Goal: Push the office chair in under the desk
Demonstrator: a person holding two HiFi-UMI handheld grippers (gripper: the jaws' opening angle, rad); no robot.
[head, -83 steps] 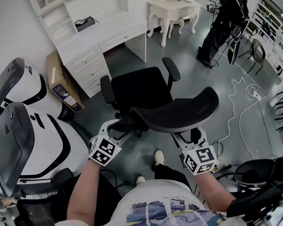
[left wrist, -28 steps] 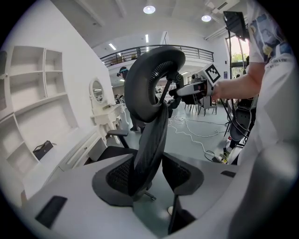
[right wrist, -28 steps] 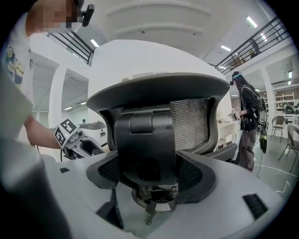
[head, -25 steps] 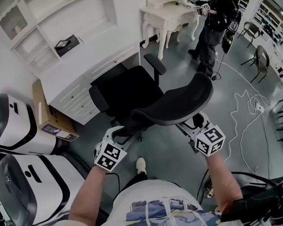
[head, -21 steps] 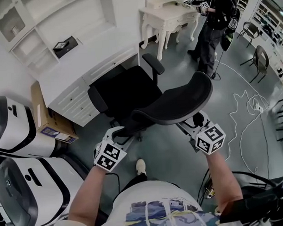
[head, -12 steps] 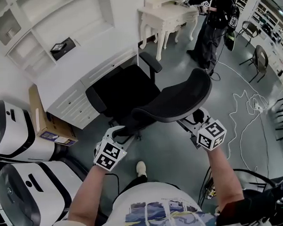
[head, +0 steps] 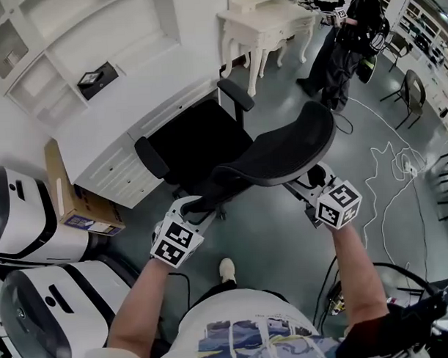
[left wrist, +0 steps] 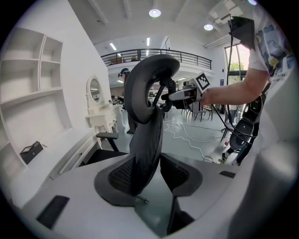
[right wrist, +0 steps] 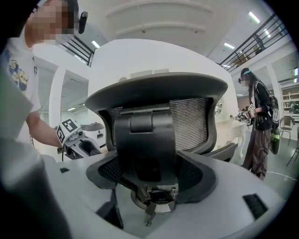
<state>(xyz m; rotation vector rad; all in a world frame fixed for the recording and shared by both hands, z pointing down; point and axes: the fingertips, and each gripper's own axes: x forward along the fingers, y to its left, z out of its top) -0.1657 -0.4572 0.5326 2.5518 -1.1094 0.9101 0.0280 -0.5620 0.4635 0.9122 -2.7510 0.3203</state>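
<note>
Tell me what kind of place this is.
Probably a big indoor lab or demo hall staged with furniture, not a real office: white desk and office chair near an ornate white table, loose cable across the grey floor, a mezzanine railing overhead.

Bright overhead light, fisheye-warped edges

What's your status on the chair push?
Left hand-held gripper jaws just closing on chair backrest; right hand-held gripper clamped on it. Office chair seat at desk opening, not fully under. Nothing seen blocking.
</note>
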